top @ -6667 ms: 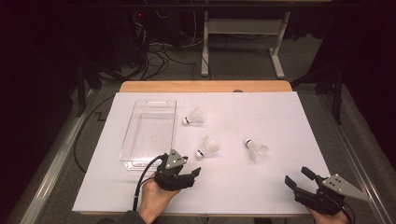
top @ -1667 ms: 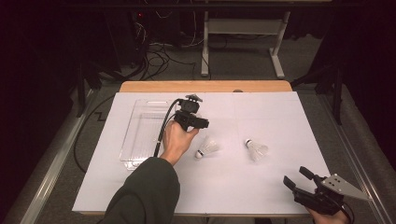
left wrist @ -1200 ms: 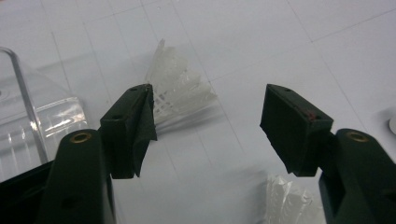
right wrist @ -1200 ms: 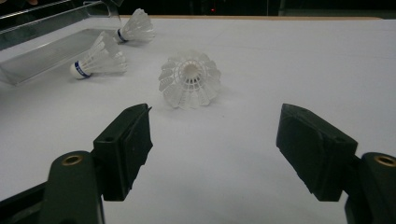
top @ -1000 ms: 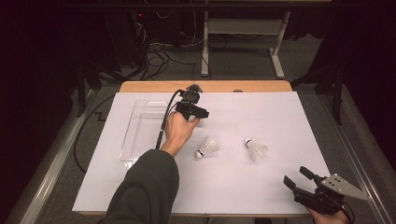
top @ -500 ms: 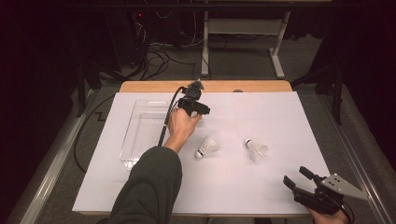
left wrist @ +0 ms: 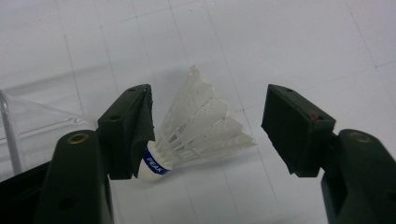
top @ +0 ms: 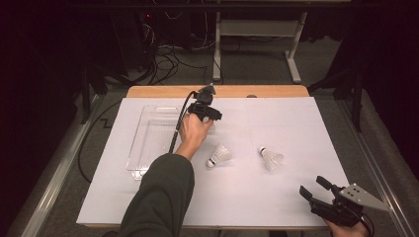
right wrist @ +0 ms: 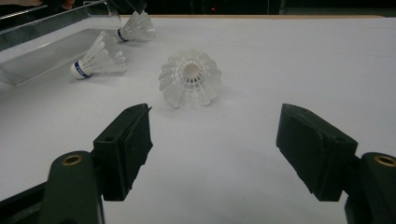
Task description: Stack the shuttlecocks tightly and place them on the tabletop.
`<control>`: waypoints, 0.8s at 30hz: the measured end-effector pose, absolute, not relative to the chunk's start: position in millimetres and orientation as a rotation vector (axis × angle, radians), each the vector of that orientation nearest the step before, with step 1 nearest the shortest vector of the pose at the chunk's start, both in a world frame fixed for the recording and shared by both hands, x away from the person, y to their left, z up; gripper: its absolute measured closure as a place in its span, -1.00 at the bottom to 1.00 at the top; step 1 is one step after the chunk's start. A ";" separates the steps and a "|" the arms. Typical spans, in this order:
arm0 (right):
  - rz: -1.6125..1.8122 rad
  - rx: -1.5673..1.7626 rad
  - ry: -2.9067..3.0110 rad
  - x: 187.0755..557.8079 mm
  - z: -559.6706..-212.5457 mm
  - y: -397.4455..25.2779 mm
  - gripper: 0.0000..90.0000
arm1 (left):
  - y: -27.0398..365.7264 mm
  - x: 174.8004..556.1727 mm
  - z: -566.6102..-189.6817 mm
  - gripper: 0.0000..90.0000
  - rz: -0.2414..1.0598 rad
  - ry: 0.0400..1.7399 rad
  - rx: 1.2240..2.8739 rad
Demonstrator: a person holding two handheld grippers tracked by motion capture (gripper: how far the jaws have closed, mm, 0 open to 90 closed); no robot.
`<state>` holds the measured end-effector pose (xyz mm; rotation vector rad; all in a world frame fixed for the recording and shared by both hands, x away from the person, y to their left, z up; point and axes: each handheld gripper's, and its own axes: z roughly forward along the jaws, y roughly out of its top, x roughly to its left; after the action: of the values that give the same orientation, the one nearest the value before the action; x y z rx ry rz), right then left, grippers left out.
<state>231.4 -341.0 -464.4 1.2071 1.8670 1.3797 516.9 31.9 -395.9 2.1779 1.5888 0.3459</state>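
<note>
Between the left gripper (left wrist: pixel 205 135) spread fingers, shuttlecock (left wrist: pixel 196 126), cork half hidden; right gripper (right wrist: pixel 224 154) released, empty

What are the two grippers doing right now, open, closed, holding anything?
Left gripper: open, jaws either side of a shuttlecock on the table, not clamped.
Right gripper: open, holding nothing, low over the white table.

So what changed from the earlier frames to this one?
The left gripper went from the near edge of the table, by the tray's near end, forward to the far shuttlecock. Its open jaws now sit either side of it, not yet closed. The other two shuttlecocks, the tray and the open right gripper stayed put.
</note>
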 end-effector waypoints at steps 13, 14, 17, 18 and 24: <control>1.385 1.207 1.870 231.4 -464.5 -341.2 -0.39 | 25.1 524.0 -398.7 -0.16 0.366 1.629 2.208; 1.385 1.207 1.870 231.4 -464.5 -341.2 -0.39 | 25.7 524.7 -399.4 -0.15 0.366 1.634 2.210; 1.386 1.205 1.872 231.5 -464.6 -341.2 -0.39 | 27.3 526.1 -401.6 -0.10 0.368 1.645 2.217; 1.386 1.205 1.872 231.5 -464.6 -341.2 -0.39 | 27.7 526.4 -402.4 -0.08 0.369 1.645 2.221; 1.386 1.205 1.871 231.5 -464.6 -341.2 -0.39 | 28.8 526.5 -404.2 0.11 0.369 1.633 2.240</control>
<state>231.5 -341.2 -464.6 1.2049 1.8711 1.3864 526.5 28.8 -404.2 2.2403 1.6331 0.3690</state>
